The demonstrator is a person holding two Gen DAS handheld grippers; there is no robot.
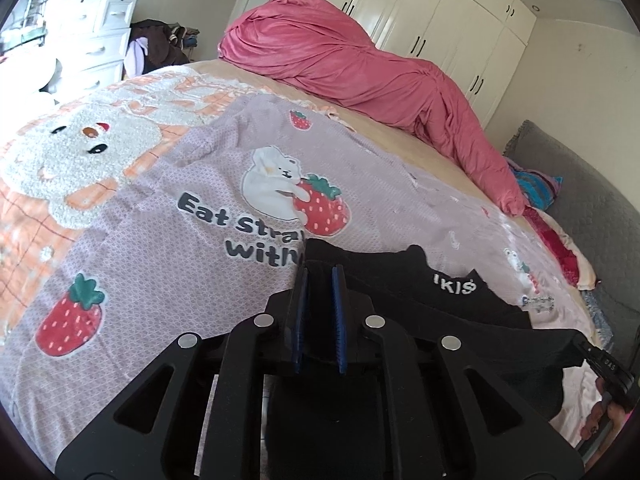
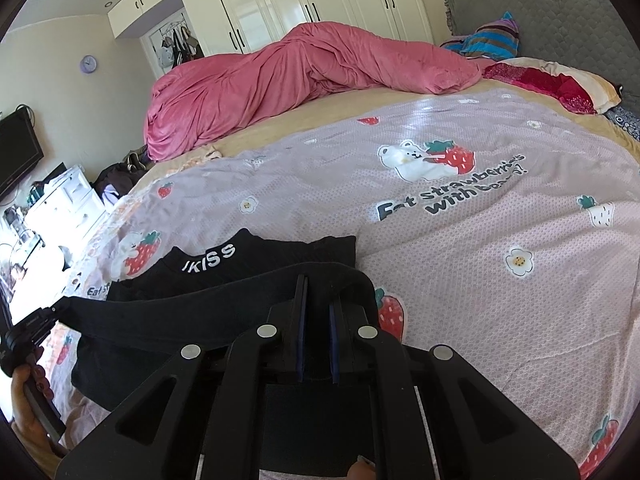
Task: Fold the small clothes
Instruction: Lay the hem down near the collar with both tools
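A small black garment (image 1: 440,304) with white "IKISS" lettering lies partly on the lilac strawberry bedspread (image 1: 160,240). Its near edge is lifted and stretched between my two grippers. In the left wrist view my left gripper (image 1: 322,276) is shut on the garment's left corner, with black cloth between the blue pads. In the right wrist view my right gripper (image 2: 318,284) is shut on the same black garment (image 2: 224,276) at its right corner, just above the bedspread (image 2: 480,280). Each view shows the other gripper at its edge, the right gripper (image 1: 608,364) and the left gripper (image 2: 28,332), held in a hand.
A bunched pink duvet (image 1: 340,52) lies across the far side of the bed. A grey headboard (image 2: 540,8), a red pillow (image 2: 560,84) and a striped cloth (image 2: 488,36) are at the head end. White drawers (image 1: 100,28) and wardrobes (image 2: 300,0) stand beyond.
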